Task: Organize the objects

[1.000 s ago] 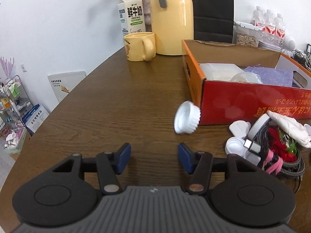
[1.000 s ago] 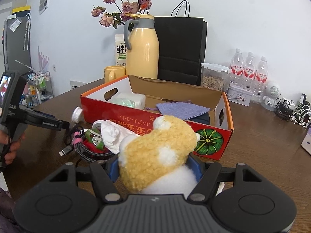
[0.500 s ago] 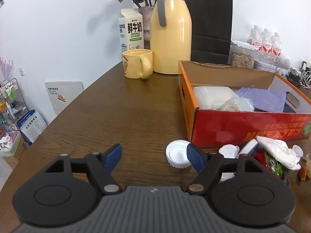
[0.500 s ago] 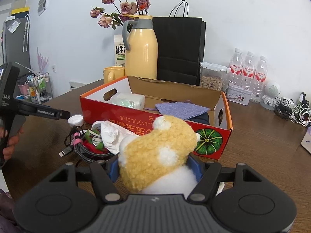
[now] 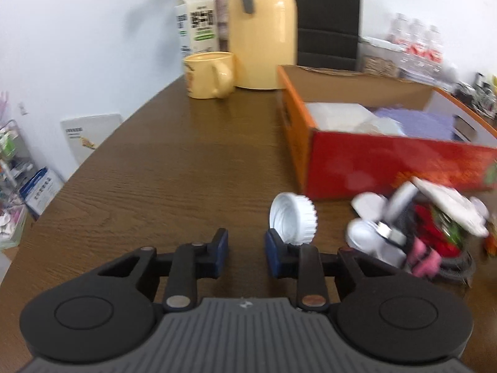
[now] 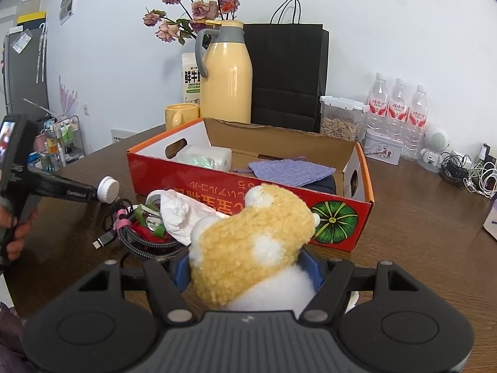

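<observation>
A white ribbed cap [image 5: 292, 219] stands tipped on its edge against the outer tip of my left gripper's right finger, outside the jaws. My left gripper [image 5: 246, 250] is closing, with only bare table between its blue pads. In the right wrist view the cap [image 6: 107, 189] sits at the tip of the left gripper [image 6: 62, 188], which a hand holds. My right gripper [image 6: 245, 267] is shut on a yellow and white plush toy [image 6: 254, 233], in front of the red cardboard box [image 6: 338, 217]. The box [image 5: 388, 164] holds a white roll and a purple cloth.
A pile beside the box has a coiled braided cable [image 6: 146, 242], a white cloth [image 6: 180, 211] and small white items [image 5: 366, 205]. A yellow mug [image 5: 209, 74], a yellow jug [image 5: 264, 31], a milk carton [image 5: 197, 21] and a black bag [image 6: 285, 74] stand behind. Bottles [image 6: 397, 108] and chargers are at the right.
The white cap, lying flat on the table half a second ago, now stands tipped against the left gripper's right finger. The left jaws widened, then narrowed. The right gripper and plush toy have not moved.
</observation>
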Demonstrator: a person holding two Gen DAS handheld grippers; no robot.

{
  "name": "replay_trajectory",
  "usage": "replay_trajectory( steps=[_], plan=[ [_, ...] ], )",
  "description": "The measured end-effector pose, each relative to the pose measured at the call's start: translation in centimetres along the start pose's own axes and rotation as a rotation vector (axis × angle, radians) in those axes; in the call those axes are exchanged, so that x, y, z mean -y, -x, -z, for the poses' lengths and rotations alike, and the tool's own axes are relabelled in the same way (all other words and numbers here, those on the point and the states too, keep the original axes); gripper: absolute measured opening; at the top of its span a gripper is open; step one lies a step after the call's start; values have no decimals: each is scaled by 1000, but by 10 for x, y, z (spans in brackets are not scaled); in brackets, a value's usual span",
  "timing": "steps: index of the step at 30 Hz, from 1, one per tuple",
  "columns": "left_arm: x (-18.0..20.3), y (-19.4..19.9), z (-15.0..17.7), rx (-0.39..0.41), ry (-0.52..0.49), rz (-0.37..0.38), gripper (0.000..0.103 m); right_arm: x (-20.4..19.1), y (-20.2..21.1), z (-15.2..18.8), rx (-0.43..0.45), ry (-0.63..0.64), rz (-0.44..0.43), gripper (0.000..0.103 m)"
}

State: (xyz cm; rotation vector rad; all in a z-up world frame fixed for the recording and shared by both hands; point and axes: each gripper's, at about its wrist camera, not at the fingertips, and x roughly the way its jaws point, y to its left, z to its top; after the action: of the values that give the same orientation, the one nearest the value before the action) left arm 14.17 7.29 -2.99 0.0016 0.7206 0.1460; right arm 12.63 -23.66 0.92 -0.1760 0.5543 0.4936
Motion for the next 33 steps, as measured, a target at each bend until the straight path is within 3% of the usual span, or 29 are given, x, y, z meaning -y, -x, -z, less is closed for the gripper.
replay_trajectory(
  steps=[5, 12, 17, 20, 25, 33],
  plan=[
    [6, 16, 9, 15, -26, 39, 30, 1, 0, 0, 1, -1, -1, 68],
    [2, 21, -6, 79, 20, 48, 37, 0, 1, 1, 5, -3, -3, 68],
    [10, 6, -16, 57, 1, 57, 36, 0, 1, 1, 4, -3, -3, 68],
    [15, -2, -11, 21, -28, 47, 31, 0, 2, 2, 1, -6, -1, 68],
    [11, 4, -3, 27, -26, 54, 30, -1, 0, 3, -4, -6, -5, 68],
    [-15, 14, 9, 31, 120, 130, 25, -2, 0, 3, -3, -6, -10, 68]
  ],
)
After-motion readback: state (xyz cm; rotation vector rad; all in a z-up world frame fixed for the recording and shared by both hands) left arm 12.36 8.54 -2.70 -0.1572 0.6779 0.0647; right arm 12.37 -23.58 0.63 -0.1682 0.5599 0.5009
